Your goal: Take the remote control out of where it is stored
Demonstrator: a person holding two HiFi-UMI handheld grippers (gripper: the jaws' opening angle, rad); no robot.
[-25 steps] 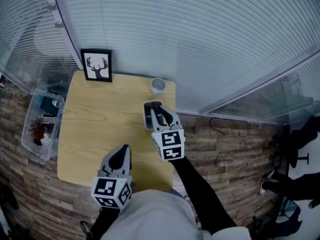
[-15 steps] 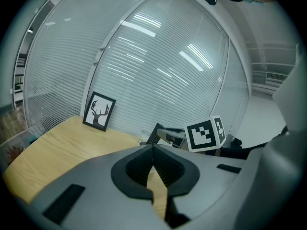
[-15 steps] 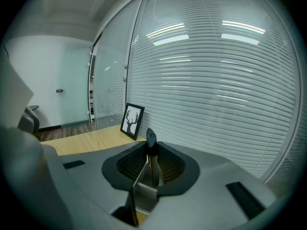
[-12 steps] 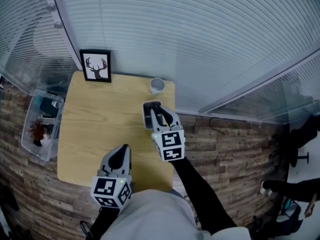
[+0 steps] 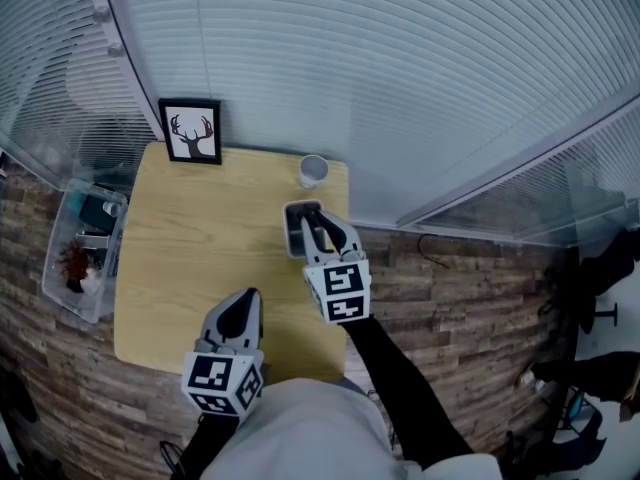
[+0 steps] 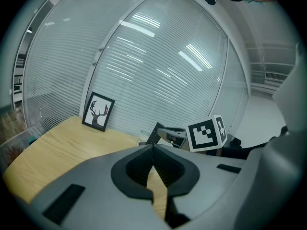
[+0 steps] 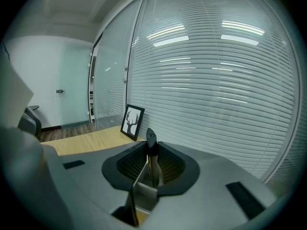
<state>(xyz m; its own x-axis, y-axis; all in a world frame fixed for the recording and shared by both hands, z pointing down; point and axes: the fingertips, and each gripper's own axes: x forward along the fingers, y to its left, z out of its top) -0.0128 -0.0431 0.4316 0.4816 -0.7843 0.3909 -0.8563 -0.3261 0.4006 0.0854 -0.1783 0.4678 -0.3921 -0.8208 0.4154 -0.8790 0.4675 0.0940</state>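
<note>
On the right side of the wooden table (image 5: pixel 190 258) stands a grey holder (image 5: pixel 296 224). My right gripper (image 5: pixel 320 230) reaches down into it from above. In the right gripper view the jaws are shut on a thin dark remote control (image 7: pixel 151 152), which stands upright with its tip above the pads. The holder's grey wall (image 7: pixel 144 195) shows just below them. My left gripper (image 5: pixel 241 313) hovers over the table's near edge. Its jaws meet in the left gripper view (image 6: pixel 152 150) with nothing between them.
A framed deer picture (image 5: pixel 193 131) leans against the blinds at the table's far left corner. A white cup (image 5: pixel 314 171) stands just beyond the holder. A clear plastic bin (image 5: pixel 80 253) with odds and ends sits off the table's left edge.
</note>
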